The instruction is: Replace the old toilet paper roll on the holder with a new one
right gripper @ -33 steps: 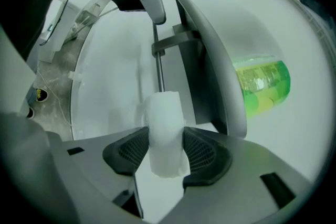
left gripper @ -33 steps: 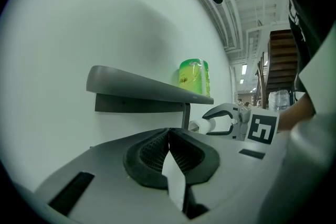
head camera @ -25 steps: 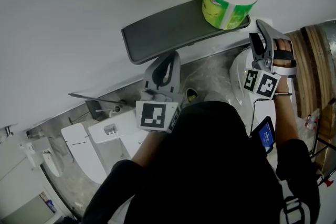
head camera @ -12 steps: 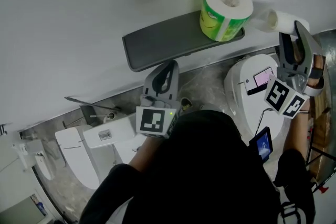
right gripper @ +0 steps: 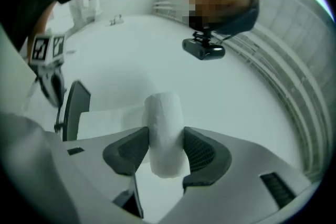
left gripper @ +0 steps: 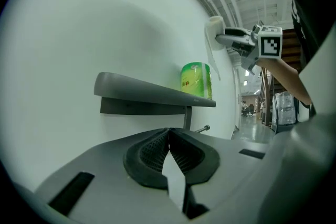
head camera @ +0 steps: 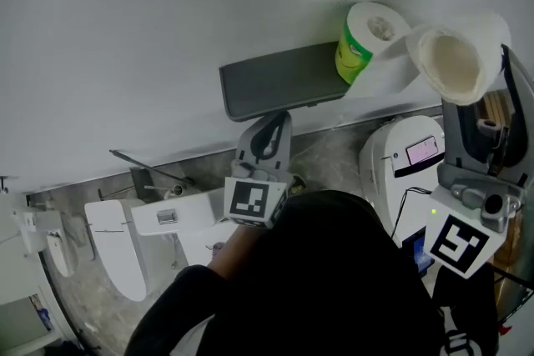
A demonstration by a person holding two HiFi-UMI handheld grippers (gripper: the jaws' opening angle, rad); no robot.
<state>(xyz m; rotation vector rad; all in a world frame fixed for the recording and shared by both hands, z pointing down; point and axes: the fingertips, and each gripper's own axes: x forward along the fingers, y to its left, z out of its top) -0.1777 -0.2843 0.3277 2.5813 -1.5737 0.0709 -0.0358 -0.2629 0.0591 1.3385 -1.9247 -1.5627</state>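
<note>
My right gripper (head camera: pixel 480 86) is raised high and shut on the old white toilet roll (head camera: pixel 455 61), whose loose tail (head camera: pixel 384 75) trails toward the shelf. In the right gripper view both pads press the roll (right gripper: pixel 165 134) between them. The new roll (head camera: pixel 367 37), in a green wrapper, stands at the right end of the dark grey shelf (head camera: pixel 279 79) on the wall. My left gripper (head camera: pixel 267 137) is level just below the shelf, with its pads together and nothing in them (left gripper: pixel 169 152). From there the new roll (left gripper: pixel 196 80) and the holder's metal rod (left gripper: pixel 202 128) show ahead.
A white toilet (head camera: pixel 125 246) with its tank is at the lower left, and a white bin-like unit with a small screen (head camera: pixel 409 154) stands below the right gripper. The plain white wall (head camera: pixel 167 12) fills the upper part of the head view.
My right gripper has risen well above the shelf with the old roll, which now trails a strip of paper. The left gripper has stayed below the shelf.
</note>
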